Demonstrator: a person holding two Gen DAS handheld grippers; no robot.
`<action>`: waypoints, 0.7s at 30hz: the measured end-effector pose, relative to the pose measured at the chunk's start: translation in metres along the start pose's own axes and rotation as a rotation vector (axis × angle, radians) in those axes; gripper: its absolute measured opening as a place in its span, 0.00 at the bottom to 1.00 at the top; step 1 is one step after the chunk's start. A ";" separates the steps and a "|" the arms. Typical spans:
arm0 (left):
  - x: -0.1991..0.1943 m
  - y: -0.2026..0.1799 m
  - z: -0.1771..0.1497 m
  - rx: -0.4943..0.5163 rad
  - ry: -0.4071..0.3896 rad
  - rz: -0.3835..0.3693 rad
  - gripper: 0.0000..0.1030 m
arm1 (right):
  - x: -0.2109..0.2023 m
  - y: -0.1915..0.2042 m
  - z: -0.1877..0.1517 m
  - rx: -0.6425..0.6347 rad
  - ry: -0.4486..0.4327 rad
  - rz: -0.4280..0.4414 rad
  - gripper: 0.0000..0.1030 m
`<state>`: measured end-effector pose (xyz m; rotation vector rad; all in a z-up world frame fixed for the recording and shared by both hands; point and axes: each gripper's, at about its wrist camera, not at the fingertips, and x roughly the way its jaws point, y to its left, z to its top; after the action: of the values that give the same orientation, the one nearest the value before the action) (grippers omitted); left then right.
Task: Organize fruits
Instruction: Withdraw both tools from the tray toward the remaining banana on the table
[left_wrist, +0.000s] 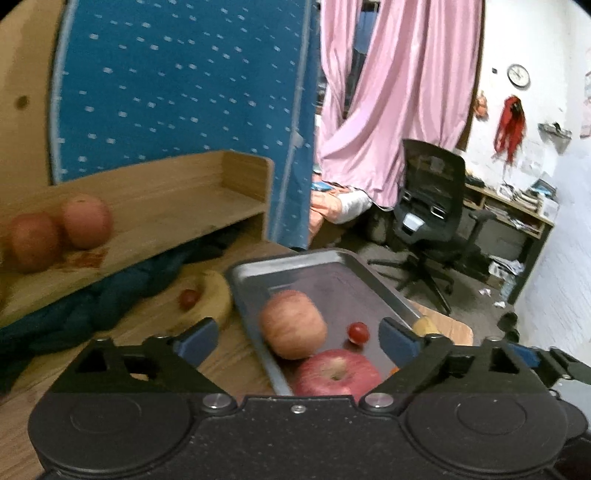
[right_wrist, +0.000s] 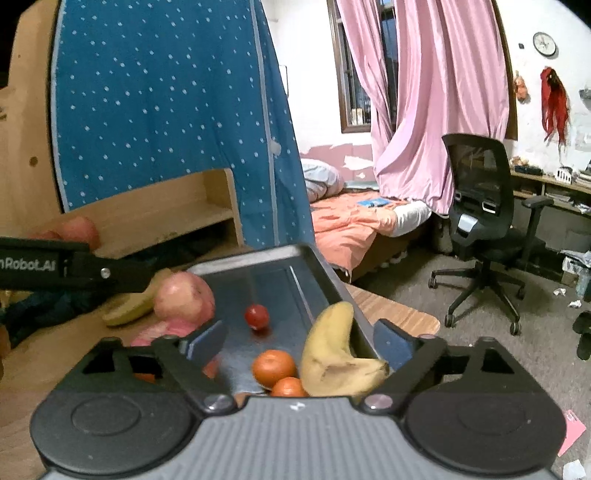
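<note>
Both tools, left tool (left_wrist: 297, 334) and right tool (right_wrist: 299, 338), gape empty; tray (left_wrist: 255, 267) holds most fruit, a banana (left_wrist: 218, 295) at ten o'clock remains on the counter (left_wrist: 236, 365).

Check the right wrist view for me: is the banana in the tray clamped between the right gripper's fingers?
No: the right gripper is open, and the banana rests in the metal tray, touched by neither finger.
</note>
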<state>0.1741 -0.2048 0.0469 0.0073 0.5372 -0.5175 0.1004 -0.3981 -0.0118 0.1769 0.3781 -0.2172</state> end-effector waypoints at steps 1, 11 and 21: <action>-0.005 0.004 -0.001 -0.005 -0.006 0.007 0.95 | -0.005 0.003 0.000 -0.003 -0.010 0.005 0.96; -0.049 0.054 -0.015 -0.056 -0.039 0.094 0.99 | -0.040 0.049 0.002 -0.035 -0.075 0.070 1.00; -0.079 0.110 -0.032 -0.119 -0.042 0.193 0.99 | -0.055 0.104 -0.007 -0.073 -0.075 0.158 1.00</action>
<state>0.1522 -0.0674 0.0449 -0.0648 0.5190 -0.2958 0.0731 -0.2865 0.0162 0.1259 0.2956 -0.0535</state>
